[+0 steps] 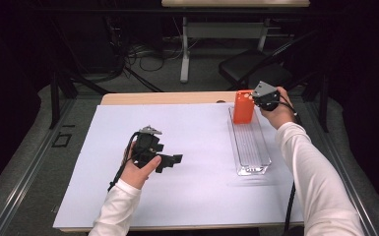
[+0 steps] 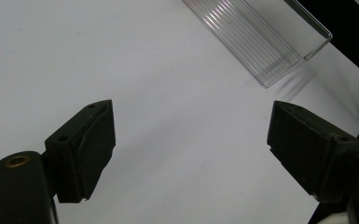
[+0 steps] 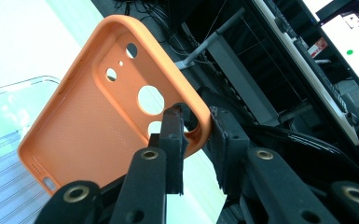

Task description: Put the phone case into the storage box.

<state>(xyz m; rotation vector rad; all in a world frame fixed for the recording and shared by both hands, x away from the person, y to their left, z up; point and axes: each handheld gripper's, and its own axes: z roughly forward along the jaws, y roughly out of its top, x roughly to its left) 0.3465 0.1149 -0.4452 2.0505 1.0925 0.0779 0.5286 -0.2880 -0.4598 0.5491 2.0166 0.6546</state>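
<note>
Upper right of frame: right tool (image 1: 254, 100) pinches orange rubber phone case (image 1: 243, 106) above clear plastic tray (image 1: 251, 147); lowering likely follows. Left tool (image 1: 174, 161) gapes wide, empty.

White long sleeves (image 1: 315, 172), black grippers with blocky fingers (image 2: 86, 149), brass-ringed screws, grey three-cornered top plates, trailing black cables.

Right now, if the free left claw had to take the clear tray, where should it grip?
Probably one long side wall of the clear tray, near the open near end, coming from above. The wall is thin and upright; the orange phone case in the right claw crowds the far end.
</note>
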